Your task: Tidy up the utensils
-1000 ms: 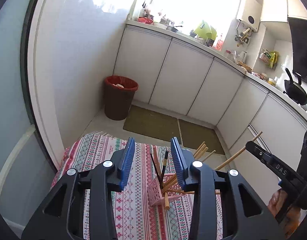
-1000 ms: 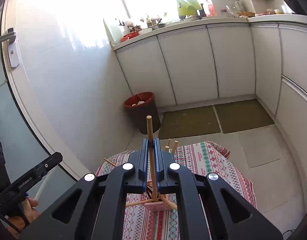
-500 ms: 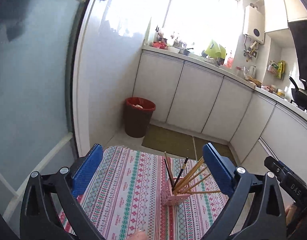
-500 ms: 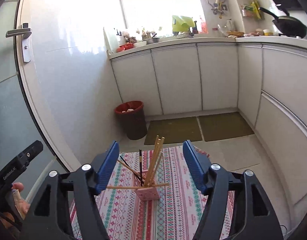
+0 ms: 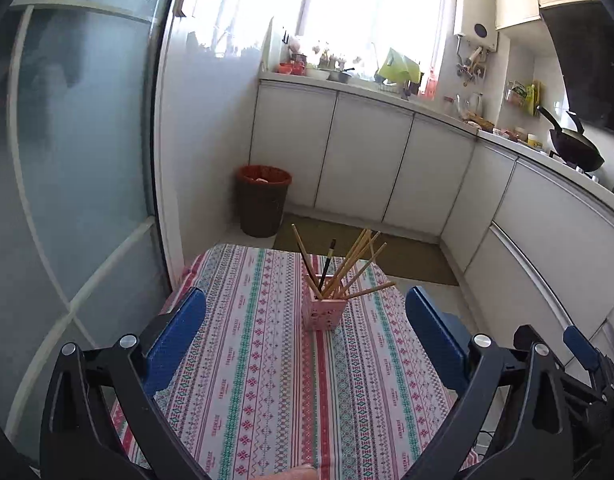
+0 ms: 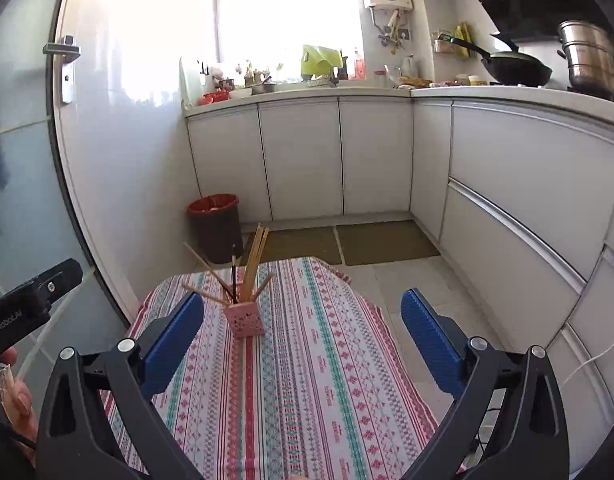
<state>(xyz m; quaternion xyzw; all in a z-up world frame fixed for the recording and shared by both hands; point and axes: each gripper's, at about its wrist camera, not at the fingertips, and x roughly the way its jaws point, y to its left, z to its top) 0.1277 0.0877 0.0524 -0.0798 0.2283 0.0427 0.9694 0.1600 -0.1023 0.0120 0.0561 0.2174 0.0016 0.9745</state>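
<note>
A pink perforated holder (image 5: 322,314) stands on the patterned tablecloth (image 5: 267,380), filled with several wooden chopsticks (image 5: 355,264) and a dark brush (image 5: 327,260). It also shows in the right wrist view (image 6: 245,320), with the chopsticks (image 6: 255,264) fanned out. My left gripper (image 5: 305,336) is open and empty, held back from the holder and above the cloth. My right gripper (image 6: 303,340) is open and empty, also back from the holder. The right gripper's body shows at the right edge of the left wrist view (image 5: 579,364).
A red-lined bin (image 5: 263,200) stands on the floor beyond the table by the white cabinets (image 5: 363,160). A glass door (image 5: 75,160) is on the left. Floor mats (image 6: 343,240) lie past the table's far edge. A wok (image 6: 515,68) sits on the counter.
The right gripper let go of a chopstick, which now stands in the holder. Both grippers opened wide and pulled back and up from the holder.
</note>
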